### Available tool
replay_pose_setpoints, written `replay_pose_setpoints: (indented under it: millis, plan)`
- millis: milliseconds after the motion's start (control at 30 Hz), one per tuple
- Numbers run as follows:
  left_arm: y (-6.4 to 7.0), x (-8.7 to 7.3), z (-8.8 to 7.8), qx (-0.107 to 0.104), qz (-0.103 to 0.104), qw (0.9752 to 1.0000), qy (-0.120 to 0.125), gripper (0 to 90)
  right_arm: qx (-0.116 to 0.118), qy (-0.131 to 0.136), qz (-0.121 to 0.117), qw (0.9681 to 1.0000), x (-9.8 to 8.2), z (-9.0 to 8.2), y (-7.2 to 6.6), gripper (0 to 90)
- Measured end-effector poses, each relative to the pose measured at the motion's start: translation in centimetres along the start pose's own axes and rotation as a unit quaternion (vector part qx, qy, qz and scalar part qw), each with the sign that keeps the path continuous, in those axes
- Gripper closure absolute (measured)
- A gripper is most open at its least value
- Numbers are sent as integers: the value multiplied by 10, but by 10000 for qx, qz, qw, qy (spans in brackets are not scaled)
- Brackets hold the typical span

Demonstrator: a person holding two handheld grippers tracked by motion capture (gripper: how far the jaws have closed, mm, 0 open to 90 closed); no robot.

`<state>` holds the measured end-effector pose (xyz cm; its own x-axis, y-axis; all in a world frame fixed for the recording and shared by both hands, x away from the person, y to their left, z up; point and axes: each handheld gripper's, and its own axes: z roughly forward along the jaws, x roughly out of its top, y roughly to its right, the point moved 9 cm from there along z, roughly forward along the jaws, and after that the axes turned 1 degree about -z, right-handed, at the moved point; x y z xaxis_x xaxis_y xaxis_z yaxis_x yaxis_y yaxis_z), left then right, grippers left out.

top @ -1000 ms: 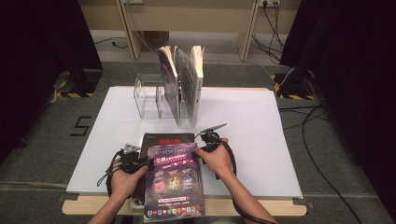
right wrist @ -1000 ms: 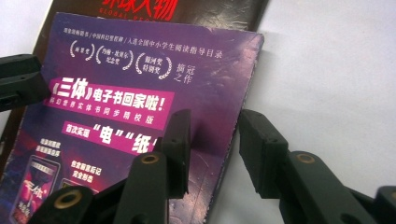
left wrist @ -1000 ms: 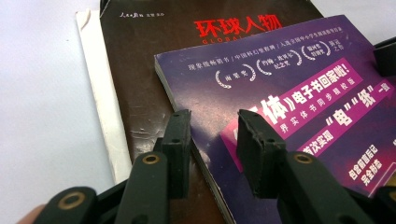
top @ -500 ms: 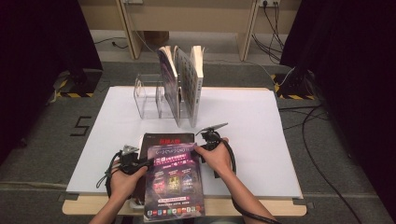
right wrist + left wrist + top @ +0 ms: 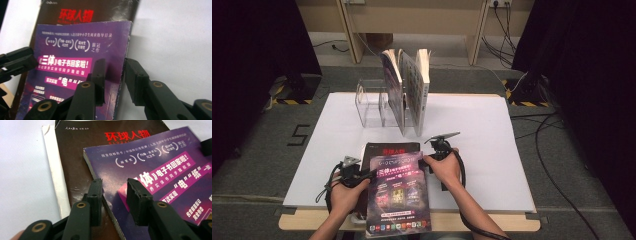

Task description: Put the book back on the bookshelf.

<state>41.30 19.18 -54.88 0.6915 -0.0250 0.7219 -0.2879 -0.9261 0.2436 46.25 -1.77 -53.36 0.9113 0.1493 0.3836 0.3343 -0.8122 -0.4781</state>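
Observation:
A purple paperback [image 5: 397,195] lies on a dark brown magazine [image 5: 387,149] near the table's front edge and overhangs that edge. My left gripper [image 5: 371,175] is at the book's left side. In the left gripper view the left gripper [image 5: 113,187] is open and straddles that edge of the paperback [image 5: 155,170], one jaw over the cover and one over the magazine [image 5: 80,157]. My right gripper [image 5: 424,164] is at the right side. Its jaws have just been closing, and the right gripper [image 5: 115,67] is still open, with the paperback's [image 5: 75,50] right edge between the jaws.
A clear acrylic rack [image 5: 372,105] stands at the back of the white board [image 5: 492,150]. Two books [image 5: 407,95] stand upright beside it. Cables trail from both grippers. The left gripper's jaws [image 5: 17,62] show at the left of the right gripper view.

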Motion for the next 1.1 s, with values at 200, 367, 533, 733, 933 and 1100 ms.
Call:
replay_pose_setpoints:
  millis: [200, 367, 533, 733, 933, 1100]
  plan:
    - [0, 0, 0, 12, 13, 10000, 8, 653, 120, 108, 10, 9999, 2, -8, -5, 743]
    - [0, 0, 0, 13, 12, 10000, 2, 653, 231, 162, 75, 9996, 2, -11, -7, 753]
    - [0, 0, 0, 22, -4, 10000, 22, 653, 326, 226, 32, 9992, 4, -15, -10, 756]
    - [-1, 0, -1, 77, 1, 10000, 29, 656, 357, 179, -337, 9986, 2, -16, -30, 742]
    - [-2, 0, -2, 54, -7, 10000, 39, 657, 465, 92, -316, 9984, 2, -11, -39, 782]
    - [-2, -1, -2, 58, -8, 10000, 55, 657, 456, 29, -299, 9985, 2, -11, -38, 805]
